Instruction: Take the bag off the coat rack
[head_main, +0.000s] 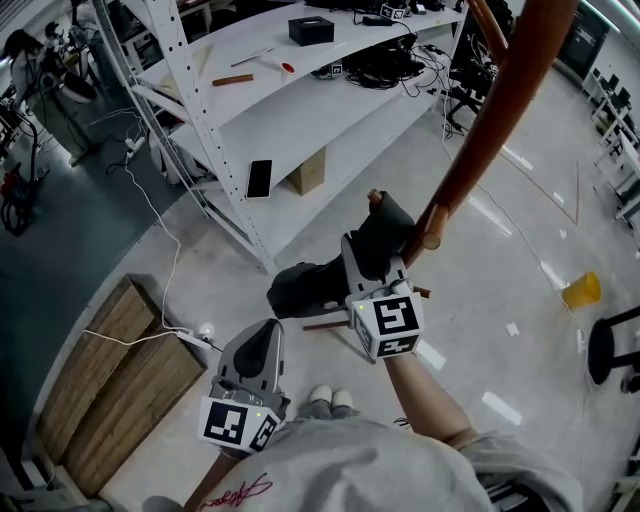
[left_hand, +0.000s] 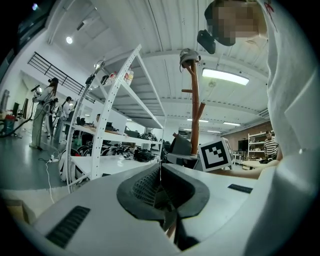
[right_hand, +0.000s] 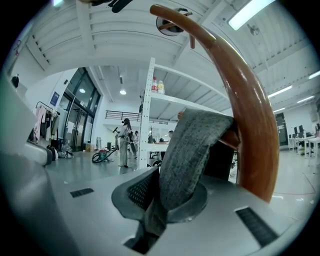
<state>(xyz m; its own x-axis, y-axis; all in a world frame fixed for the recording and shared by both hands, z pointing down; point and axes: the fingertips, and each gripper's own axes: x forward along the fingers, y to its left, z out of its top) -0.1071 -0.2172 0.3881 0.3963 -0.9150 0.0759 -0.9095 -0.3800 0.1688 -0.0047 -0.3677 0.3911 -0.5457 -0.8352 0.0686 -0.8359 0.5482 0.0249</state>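
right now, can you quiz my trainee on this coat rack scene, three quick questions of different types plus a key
1. Pick one: the right gripper is shut on A) the grey strap, B) the coat rack pole, C) nothing.
2. True or false: the left gripper grips something too.
3. In short: is the bag off the coat rack yet?

Key
1. A.
2. False: its jaws are together with nothing between them.
3. No: the strap is looped over a peg.
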